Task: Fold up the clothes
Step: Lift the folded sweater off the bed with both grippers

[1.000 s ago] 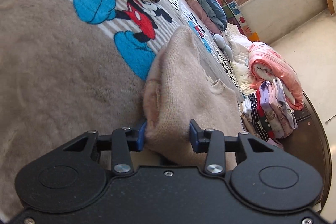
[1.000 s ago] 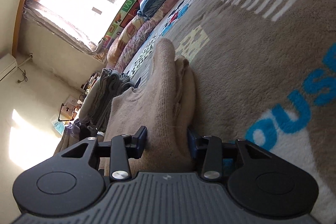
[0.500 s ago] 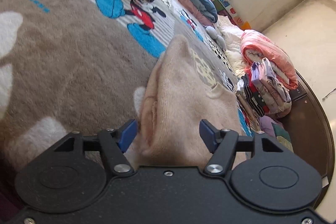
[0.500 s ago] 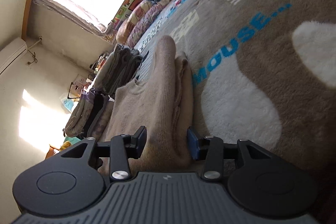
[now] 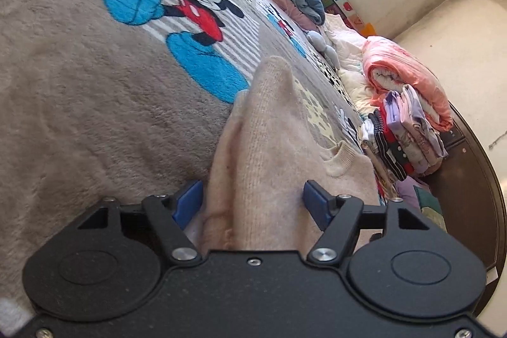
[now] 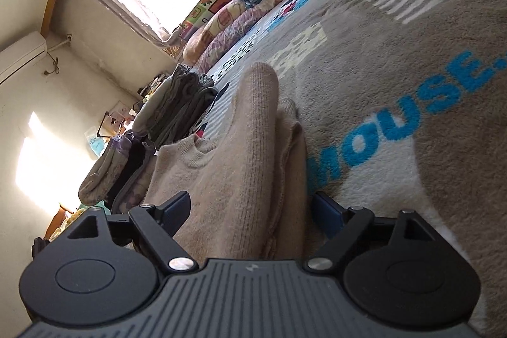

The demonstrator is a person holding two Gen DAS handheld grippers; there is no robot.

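Both hand-held grippers angle downward over a folded beige sweater (image 5: 269, 154) on the blanket (image 5: 79, 91). The left hand-held gripper (image 5: 252, 205) stands open around the sweater. The right hand-held gripper (image 6: 253, 211) is opening, its pads clear of the fabric between them.

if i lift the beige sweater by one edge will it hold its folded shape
Probably not. The sweater is soft knit, its layers bulging loosely, so it would likely droop and unfold. Its fuzzy surface should grip pads well, not slip. It looks light for its bulk.

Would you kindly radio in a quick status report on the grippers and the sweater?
Left gripper open, pads clear. Right gripper opening, pads off. Beige sweater lies folded on blanket between both jaws. Nothing in the way.
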